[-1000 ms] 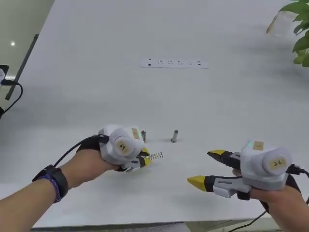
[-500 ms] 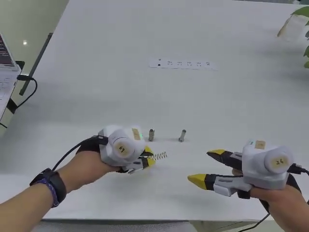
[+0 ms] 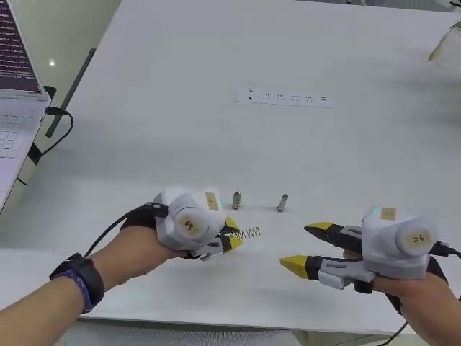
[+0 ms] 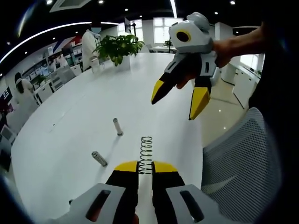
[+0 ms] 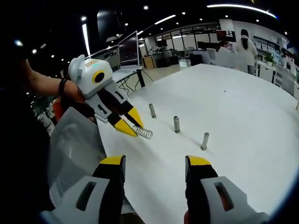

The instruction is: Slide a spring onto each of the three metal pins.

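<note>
Leftward, the left gripper [image 3: 232,241] has its fingers pinched tight on one end of a spring [image 3: 249,233] over the counter [image 3: 180,130]. Behind it stand a sprung pin [image 3: 236,200] and a bare pin [image 3: 282,204]; the third pin [image 5: 152,110] is too small to read. The right gripper [image 3: 297,246] is empty, its fingers wide apart.

laptop [image 3: 14,65], power strip [image 3: 284,98], potted plant [image 4: 119,47]

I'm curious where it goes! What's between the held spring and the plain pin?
Just bare table between spring and pin, in the left gripper view.
</note>
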`<state>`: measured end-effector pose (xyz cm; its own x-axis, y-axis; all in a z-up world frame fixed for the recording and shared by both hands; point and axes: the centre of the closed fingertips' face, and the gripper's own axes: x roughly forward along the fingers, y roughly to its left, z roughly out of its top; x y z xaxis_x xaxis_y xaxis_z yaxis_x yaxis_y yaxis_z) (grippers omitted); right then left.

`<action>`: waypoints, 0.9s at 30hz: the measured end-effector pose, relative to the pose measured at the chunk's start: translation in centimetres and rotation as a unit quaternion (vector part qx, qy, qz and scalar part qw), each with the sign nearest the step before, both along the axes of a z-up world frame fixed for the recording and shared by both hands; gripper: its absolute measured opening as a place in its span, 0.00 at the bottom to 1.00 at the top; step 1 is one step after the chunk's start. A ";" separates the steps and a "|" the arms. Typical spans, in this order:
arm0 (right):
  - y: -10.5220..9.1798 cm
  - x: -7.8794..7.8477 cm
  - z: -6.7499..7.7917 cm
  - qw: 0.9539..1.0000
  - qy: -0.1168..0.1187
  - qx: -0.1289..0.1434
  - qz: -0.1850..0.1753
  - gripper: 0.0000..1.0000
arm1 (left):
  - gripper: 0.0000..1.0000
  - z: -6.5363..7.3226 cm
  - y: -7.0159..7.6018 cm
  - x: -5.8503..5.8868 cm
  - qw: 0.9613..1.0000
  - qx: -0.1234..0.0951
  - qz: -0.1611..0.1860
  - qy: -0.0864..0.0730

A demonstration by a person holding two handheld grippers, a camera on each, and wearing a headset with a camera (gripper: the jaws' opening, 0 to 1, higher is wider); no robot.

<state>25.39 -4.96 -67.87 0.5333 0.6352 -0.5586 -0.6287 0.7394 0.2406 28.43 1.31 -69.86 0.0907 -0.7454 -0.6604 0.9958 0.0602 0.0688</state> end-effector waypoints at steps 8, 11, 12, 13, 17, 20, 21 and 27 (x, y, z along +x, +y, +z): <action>1.7 0.4 0.5 0.999 -0.006 0.013 0.032 0.41 | 0.02 0.9 0.0 -0.8 1.000 -0.009 -0.005 -0.007; 2.4 0.4 0.7 0.999 -0.006 0.025 0.041 0.38 | 0.02 1.0 0.1 -1.2 1.000 -0.011 -0.009 -0.009; 2.6 0.4 0.7 0.999 -0.005 0.028 0.043 0.38 | 0.02 1.1 0.1 -1.3 1.000 -0.012 -0.011 -0.009; 2.9 0.4 0.7 0.998 -0.004 0.030 0.047 0.37 | 0.02 1.1 0.1 -1.5 1.000 -0.012 -0.013 -0.010; 3.7 0.2 0.5 0.997 0.001 0.031 0.064 0.36 | 0.02 1.4 0.0 -2.0 1.000 -0.015 -0.019 -0.012; 4.3 0.0 0.7 0.996 0.002 0.038 0.074 0.33 | 0.02 1.8 -0.1 -2.3 0.999 -0.020 -0.025 -0.014; 4.6 -0.1 0.7 0.996 0.004 0.041 0.079 0.33 | 0.02 2.0 -0.1 -2.4 0.999 -0.021 -0.028 -0.017; 5.5 -0.6 0.7 0.993 0.009 0.043 0.109 0.29 | 0.02 2.6 -0.3 -3.0 0.998 -0.025 -0.047 -0.026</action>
<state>24.82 0.57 -67.20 0.3680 0.7808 -0.5049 -0.7671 0.5618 0.3097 25.39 0.99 -67.23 0.0521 -0.7839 -0.6187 0.9924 -0.0286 0.1198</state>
